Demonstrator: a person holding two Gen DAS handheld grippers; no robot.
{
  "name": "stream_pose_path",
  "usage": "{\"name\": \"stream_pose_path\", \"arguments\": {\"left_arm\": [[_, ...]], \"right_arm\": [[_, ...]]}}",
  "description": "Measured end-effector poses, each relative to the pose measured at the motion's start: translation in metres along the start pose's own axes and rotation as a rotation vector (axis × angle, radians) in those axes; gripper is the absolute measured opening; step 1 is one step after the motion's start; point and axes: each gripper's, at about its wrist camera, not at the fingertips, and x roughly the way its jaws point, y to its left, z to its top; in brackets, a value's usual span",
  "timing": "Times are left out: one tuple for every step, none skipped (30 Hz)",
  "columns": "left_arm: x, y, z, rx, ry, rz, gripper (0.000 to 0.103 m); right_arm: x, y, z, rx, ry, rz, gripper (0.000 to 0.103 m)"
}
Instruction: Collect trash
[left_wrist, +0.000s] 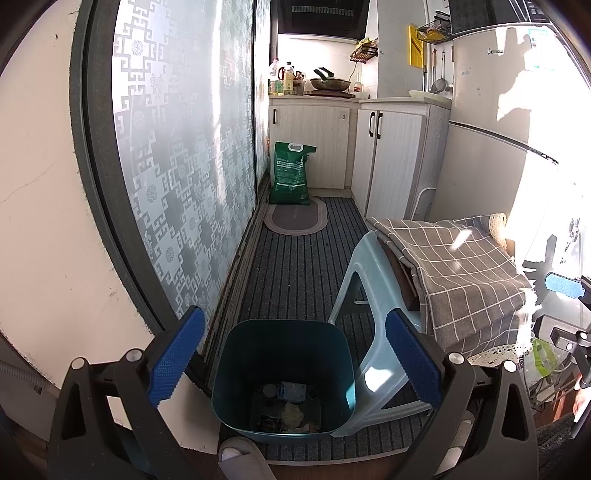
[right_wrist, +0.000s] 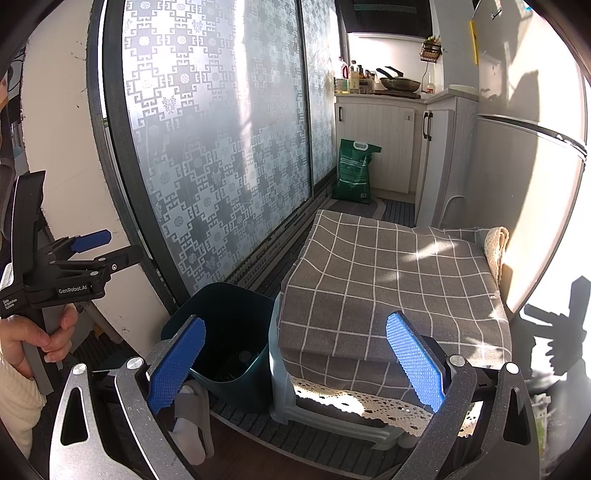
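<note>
Blue bin (left_wrist: 282, 376) stood on floor beside stool (left_wrist: 373, 354), scraps of trash (left_wrist: 293, 411) at bottom. Left tongs (left_wrist: 295, 362) wide open above bin, empty. Right tongs (right_wrist: 295, 365) open too, empty. Bin looked light, stiff plastic; best grabbed by rim.

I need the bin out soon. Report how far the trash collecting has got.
Done: the dark teal bin beside the pale stool already holds crumpled paper and wrappers at its bottom. In hand: nothing; the left gripper and right gripper are both open and empty. Left: no loose trash is clearly visible on the striped mat.
</note>
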Motion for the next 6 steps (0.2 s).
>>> {"name": "stream_pose_path", "arguments": {"left_arm": [[0.0000, 0.0001, -0.0001, -0.001, 0.001, 0.000, 0.100], [0.0002, 0.0001, -0.0001, -0.001, 0.002, -0.001, 0.100], [0.0001, 0.0001, 0.0000, 0.000, 0.002, -0.002, 0.100], [0.0001, -0.0011, -0.0005, 0.001, 0.002, -0.003, 0.100], [0.0000, -0.0014, -0.0006, 0.003, 0.002, -0.004, 0.100], [-0.0001, -0.0019, -0.0007, 0.004, 0.003, -0.006, 0.100]], "right_arm": [[-0.0002, 0.0001, 0.0002, 0.001, 0.000, 0.000, 0.099], [-0.0002, 0.0000, 0.0001, 0.000, 0.000, 0.000, 0.100], [-0.0002, -0.0003, -0.0001, 0.000, 0.000, 0.001, 0.100], [-0.0003, -0.0002, 0.0000, 0.000, 0.000, 0.001, 0.100], [-0.0001, -0.0004, -0.0001, 0.000, 0.000, 0.001, 0.099], [-0.0001, -0.0004, -0.0001, 0.000, 0.000, 0.001, 0.099]]}}
